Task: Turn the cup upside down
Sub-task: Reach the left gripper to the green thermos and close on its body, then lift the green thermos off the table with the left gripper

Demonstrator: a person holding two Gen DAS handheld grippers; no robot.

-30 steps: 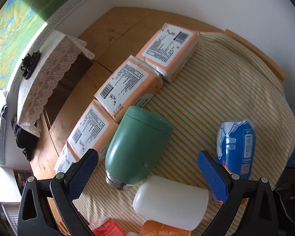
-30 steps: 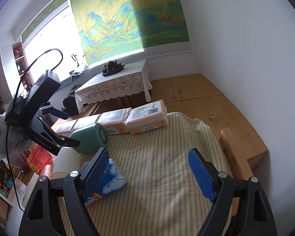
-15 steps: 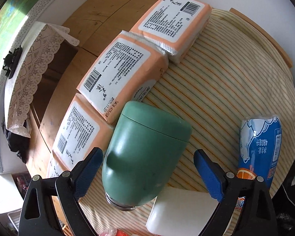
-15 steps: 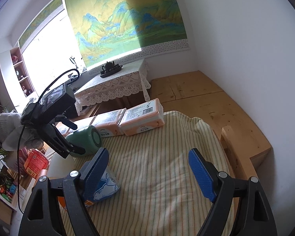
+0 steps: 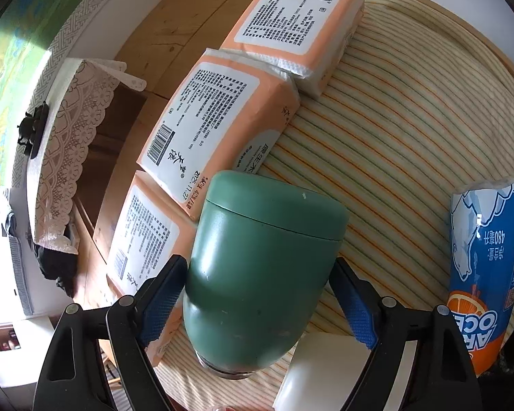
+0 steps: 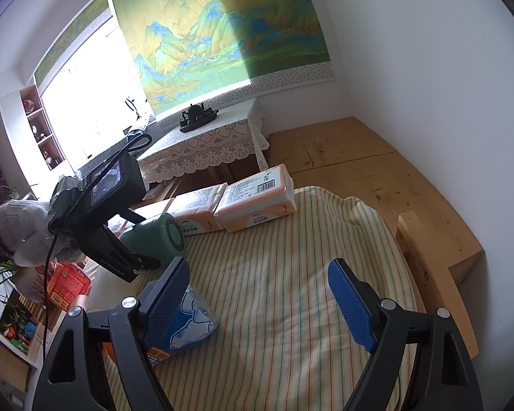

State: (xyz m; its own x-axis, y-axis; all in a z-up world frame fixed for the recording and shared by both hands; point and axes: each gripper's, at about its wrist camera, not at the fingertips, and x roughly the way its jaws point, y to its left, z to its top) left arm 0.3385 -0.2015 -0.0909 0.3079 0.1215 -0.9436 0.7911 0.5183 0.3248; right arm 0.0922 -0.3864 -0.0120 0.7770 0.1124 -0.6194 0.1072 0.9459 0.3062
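A green cup [image 5: 260, 267] lies on its side on the striped cloth, its metal-rimmed end toward me and its flat green end pointing away. My left gripper [image 5: 260, 304] is open, its blue pads on either side of the cup's body, close to it. In the right wrist view the cup [image 6: 157, 239] lies at the left with the left gripper [image 6: 126, 257] around it. My right gripper [image 6: 257, 304] is open and empty above the cloth, well to the right of the cup.
Three orange tissue packs [image 5: 219, 126] lie in a row just beyond the cup, along the table's far edge. A blue drink pouch [image 5: 486, 274] lies to the right and a white bottle [image 5: 325, 376] just in front. Red snack packets [image 6: 65, 284] sit at the left edge. The striped cloth [image 6: 291, 291] covers the table.
My left gripper has moved forward and down, so the cup now lies between its pads. The right gripper has drifted slightly back; the cup has not moved.
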